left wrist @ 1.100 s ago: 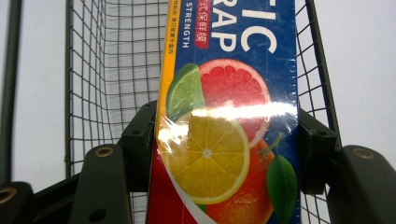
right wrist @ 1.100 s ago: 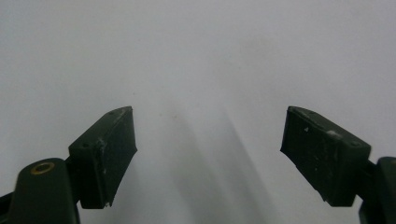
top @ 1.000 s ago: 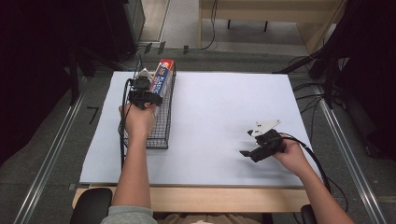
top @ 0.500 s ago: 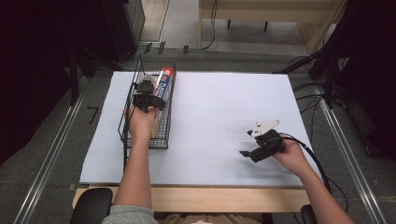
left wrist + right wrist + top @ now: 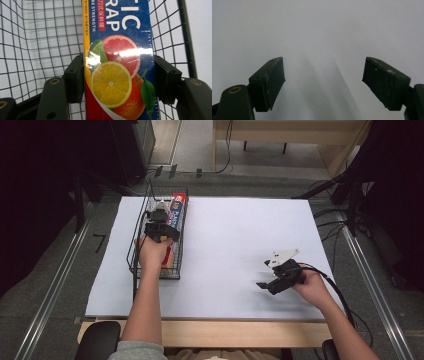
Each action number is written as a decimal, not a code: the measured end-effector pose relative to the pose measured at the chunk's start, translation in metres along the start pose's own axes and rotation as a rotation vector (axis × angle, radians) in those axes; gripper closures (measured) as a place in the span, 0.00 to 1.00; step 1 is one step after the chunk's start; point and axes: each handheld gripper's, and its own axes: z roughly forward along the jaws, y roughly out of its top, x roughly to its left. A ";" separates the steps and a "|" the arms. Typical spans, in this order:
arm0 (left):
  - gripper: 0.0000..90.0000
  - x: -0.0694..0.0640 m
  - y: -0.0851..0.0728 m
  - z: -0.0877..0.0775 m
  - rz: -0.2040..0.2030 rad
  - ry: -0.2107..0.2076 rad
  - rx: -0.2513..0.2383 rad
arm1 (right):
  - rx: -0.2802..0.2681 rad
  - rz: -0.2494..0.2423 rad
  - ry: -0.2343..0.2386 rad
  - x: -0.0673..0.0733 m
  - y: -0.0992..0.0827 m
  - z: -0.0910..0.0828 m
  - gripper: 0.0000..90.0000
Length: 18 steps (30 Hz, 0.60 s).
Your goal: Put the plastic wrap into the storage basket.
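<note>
Plastic wrap box in wire basket, between left gripper jaws (just opening)

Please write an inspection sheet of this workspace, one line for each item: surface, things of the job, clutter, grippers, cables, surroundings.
Surface: white sheet covers the table, bare in the middle.
Job's things: plastic wrap box lies inside the wire basket at the sheet's left side.
Clutter: nothing seen.
Grippers: left gripper has its jaws on both sides of the box, and they have just been opening a little; the pads look to be touching the box. Right gripper is open over the bare sheet, holding nothing.
Cables: one trails from the right gripper; more lie on the floor behind the table.
Surroundings: grey floor, metal rails at both sides, dark equipment around.
</note>
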 end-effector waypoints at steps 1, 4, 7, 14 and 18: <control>0.41 0.000 0.000 0.001 0.002 -0.001 0.005 | 0.000 0.002 0.003 0.000 0.000 0.000 0.20; 0.41 0.001 -0.002 0.004 -0.006 -0.019 0.012 | -0.001 0.003 0.003 0.000 0.000 0.000 0.20; 0.41 0.001 -0.003 0.006 -0.005 -0.027 0.019 | 0.000 0.003 0.003 0.000 0.000 0.000 0.20; 0.40 0.004 -0.003 -0.001 -0.004 -0.056 -0.004 | 0.002 0.004 0.005 0.001 -0.001 -0.001 0.21; 0.39 0.003 -0.003 -0.007 0.038 -0.059 -0.009 | 0.003 0.007 0.003 0.001 -0.001 -0.002 0.21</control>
